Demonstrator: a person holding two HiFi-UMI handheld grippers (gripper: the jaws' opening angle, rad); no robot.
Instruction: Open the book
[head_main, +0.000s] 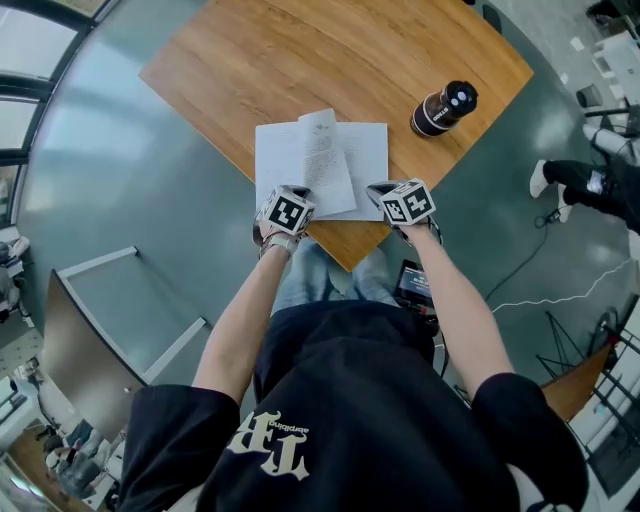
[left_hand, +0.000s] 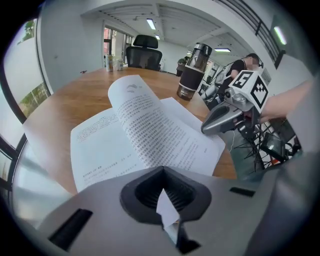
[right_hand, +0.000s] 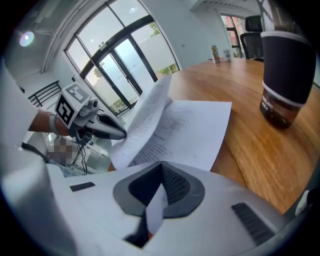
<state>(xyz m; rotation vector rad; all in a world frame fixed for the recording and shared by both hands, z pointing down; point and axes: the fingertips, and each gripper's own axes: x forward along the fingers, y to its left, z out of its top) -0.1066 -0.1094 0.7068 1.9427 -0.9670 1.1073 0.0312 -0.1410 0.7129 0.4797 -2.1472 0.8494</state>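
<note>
Nearest the person, the left gripper (head_main: 297, 192) and the right gripper (head_main: 380, 190) sit side by side at the near edge of the table (head_main: 300, 60). Each has its jaws brought together and nothing of the book between them. A pale sliver shows at each seam, and I cannot tell what it is.

Just ahead of both grippers lies the book (head_main: 280, 160), already spread flat. Its left page is in front of the left gripper and its right page in front of the right one. Between the two grippers and slightly beyond their tips, one leaf (head_main: 325, 160) stands up in a curve and leans toward the right gripper's side.

The opening looks nearly done, and what seems left is to settle that leaf. To do it well, the right gripper should probably hold the right page down near the spine. The left gripper can then coax the standing leaf over with a low sideways sweep, pushing with the closed tips rather than pinching so the paper does not crease or drag the book.

Far beyond the right gripper, well apart from the book, stands a dark tumbler (head_main: 443, 108). It is clear of the sweep.
</note>
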